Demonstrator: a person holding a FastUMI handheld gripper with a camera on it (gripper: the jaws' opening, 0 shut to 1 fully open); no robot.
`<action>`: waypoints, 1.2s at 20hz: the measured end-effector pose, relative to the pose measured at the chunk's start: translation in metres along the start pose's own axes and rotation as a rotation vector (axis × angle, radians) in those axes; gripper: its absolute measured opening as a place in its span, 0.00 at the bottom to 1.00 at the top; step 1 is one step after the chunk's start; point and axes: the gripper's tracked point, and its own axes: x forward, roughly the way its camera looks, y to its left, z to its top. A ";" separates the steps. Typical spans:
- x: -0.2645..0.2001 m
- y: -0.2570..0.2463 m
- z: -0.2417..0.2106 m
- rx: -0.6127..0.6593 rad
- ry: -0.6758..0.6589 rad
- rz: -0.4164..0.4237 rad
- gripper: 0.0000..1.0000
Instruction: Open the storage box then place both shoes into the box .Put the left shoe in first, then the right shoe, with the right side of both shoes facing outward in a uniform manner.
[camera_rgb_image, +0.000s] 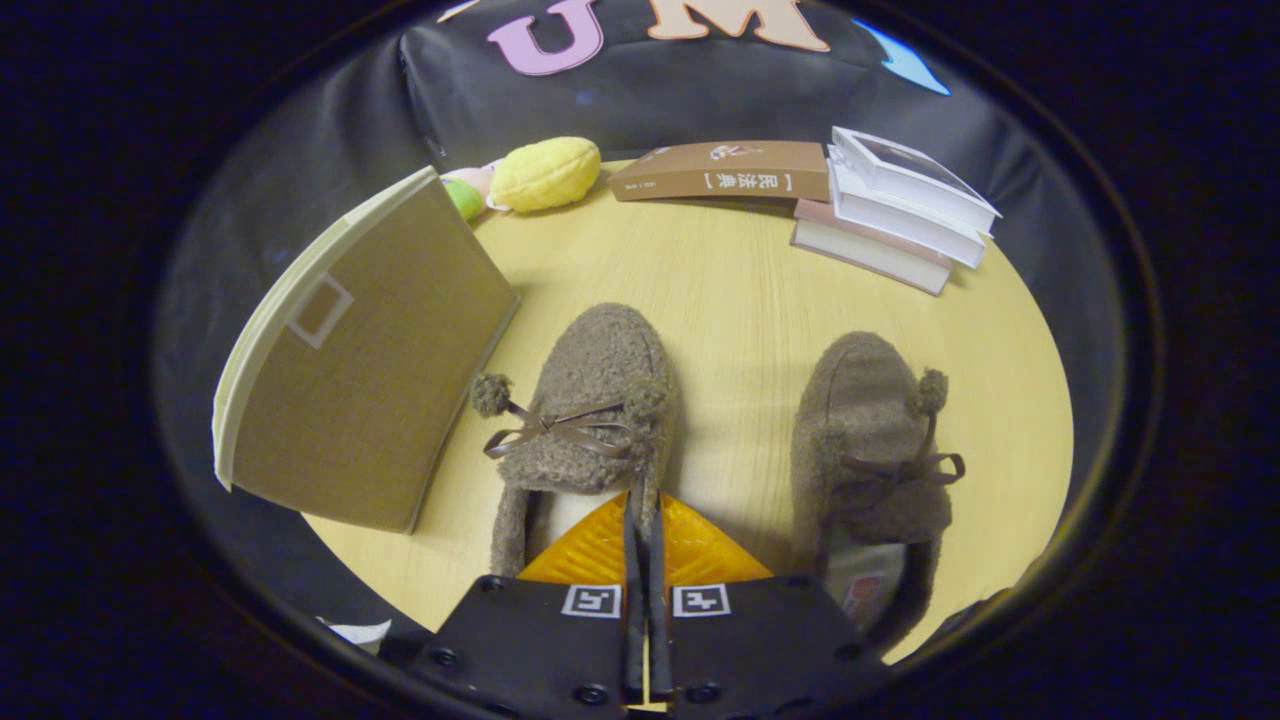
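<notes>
Two brown fuzzy slippers with ribbon bows and pompoms lie on the wooden table, toes pointing away from me. My gripper (645, 505) is shut on the left shoe (595, 400), its fingers pinching the right-hand wall of the shoe's collar just behind the bow. The right shoe (865, 440) lies apart to the right of the fingers. The storage box (370, 350), brown with a cream top edge and a small label frame, stands left of the left shoe. Whether the box is open cannot be told from here.
At the table's far edge lie a brown book (720, 170), a stack of white and pink books (900, 210) and a yellow plush toy (545, 172) with a green and pink one beside it. Bare tabletop (740, 290) stretches between the shoes and the books.
</notes>
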 end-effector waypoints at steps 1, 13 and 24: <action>-0.001 0.003 0.002 0.024 -0.007 0.003 0.05; -0.057 0.032 0.043 0.292 -0.071 0.025 0.05; -0.119 0.111 0.133 0.337 -0.221 0.100 0.05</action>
